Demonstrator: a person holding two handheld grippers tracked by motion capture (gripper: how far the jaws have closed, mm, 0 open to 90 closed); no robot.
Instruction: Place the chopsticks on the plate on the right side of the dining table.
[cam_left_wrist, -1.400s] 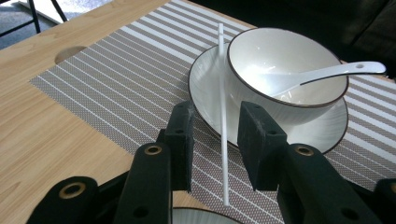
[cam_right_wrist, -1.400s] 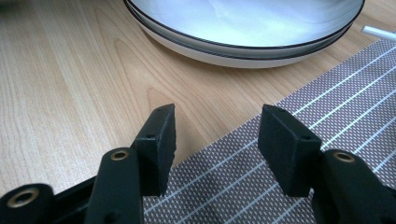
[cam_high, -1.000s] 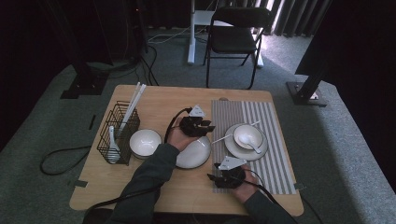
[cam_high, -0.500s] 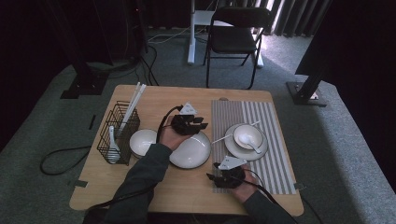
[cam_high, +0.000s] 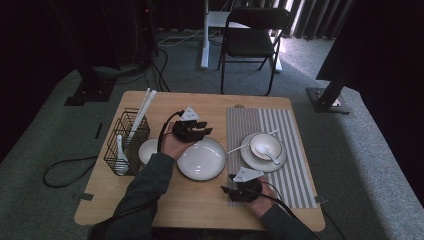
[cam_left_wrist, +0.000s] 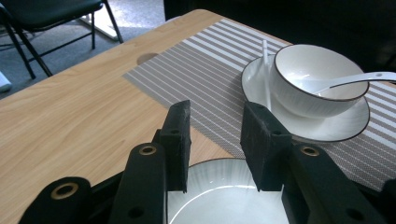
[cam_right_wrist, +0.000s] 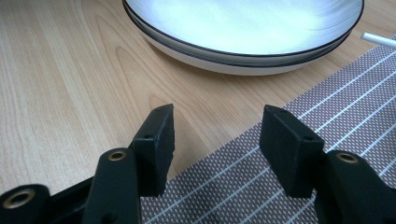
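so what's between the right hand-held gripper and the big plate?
Bare tabletop. In the right gripper view, only wood separates the open right hand-held gripper from the big plate; the striped placemat edge runs alongside.

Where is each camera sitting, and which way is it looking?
High view: above the person's side, looking forward and down on the table; forearms and both tools show.
Left gripper view: on the left tool, looking over the plate toward the striped mat and bowl; its jaws show.
Right gripper view: on the right tool, low over the wood, facing the plate; its jaws show.
Shared: all three show the plate and mat.
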